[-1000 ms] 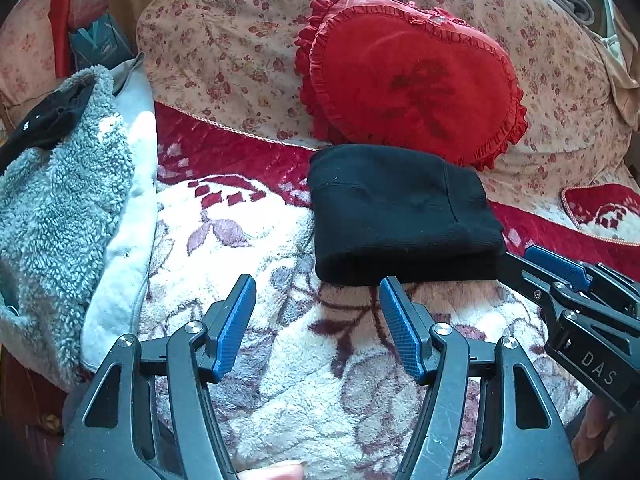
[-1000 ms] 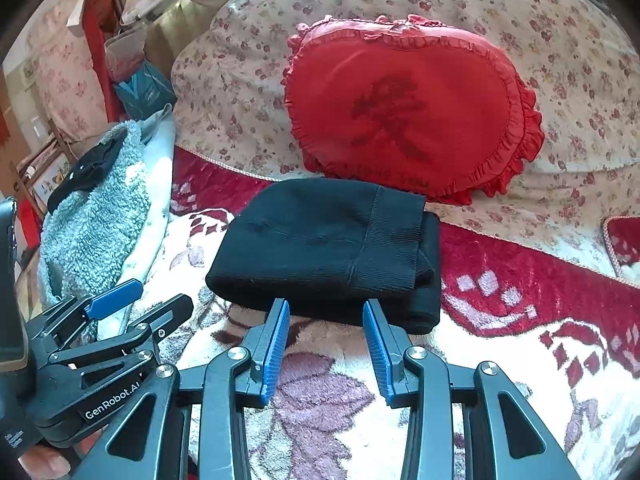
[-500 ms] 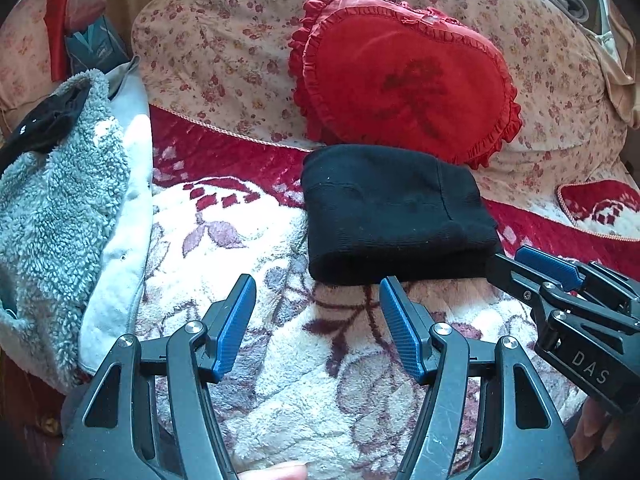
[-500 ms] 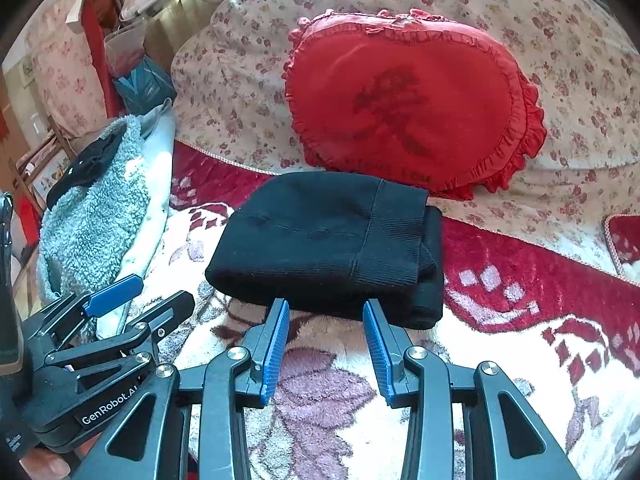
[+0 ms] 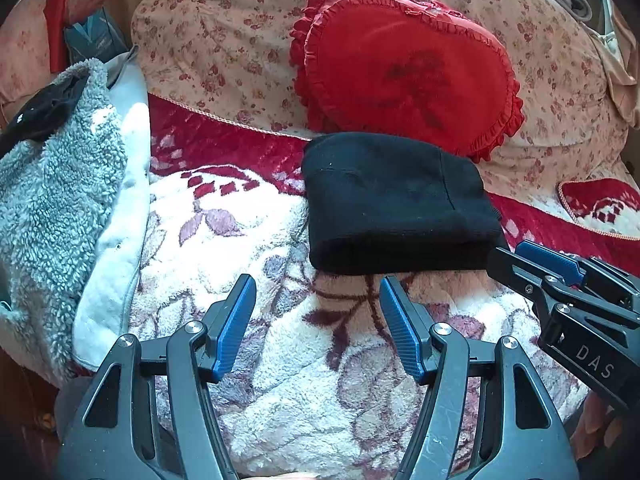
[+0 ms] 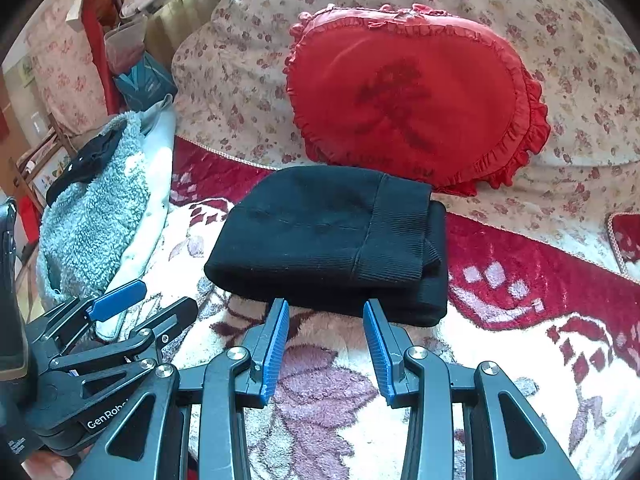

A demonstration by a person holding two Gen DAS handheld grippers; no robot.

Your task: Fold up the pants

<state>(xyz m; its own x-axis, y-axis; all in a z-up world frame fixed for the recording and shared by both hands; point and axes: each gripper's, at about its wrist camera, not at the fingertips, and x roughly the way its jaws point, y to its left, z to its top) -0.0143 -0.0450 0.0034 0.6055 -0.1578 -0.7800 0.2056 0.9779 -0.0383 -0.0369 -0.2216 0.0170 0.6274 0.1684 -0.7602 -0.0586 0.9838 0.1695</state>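
Observation:
The black pants [image 5: 394, 204] lie folded into a compact bundle on the floral fleece blanket [image 5: 304, 360], just in front of a red heart cushion; they also show in the right wrist view [image 6: 332, 236], ribbed waistband on the right. My left gripper [image 5: 318, 290] is open and empty, a short way in front of the bundle's left half. My right gripper [image 6: 326, 308] is open and empty, its fingertips close to the bundle's near edge. Each gripper shows in the other's view: the right [image 5: 560, 280], the left [image 6: 116, 304].
A red heart-shaped cushion [image 5: 408, 64] leans on the floral sofa back [image 5: 224, 40] behind the pants. A grey fleece garment with white lining [image 5: 60, 200] is piled at the left. A dark red blanket band [image 6: 520, 264] runs along the sofa back.
Both grippers have drawn back slightly from the folded pants and stay open. The pants have not moved.

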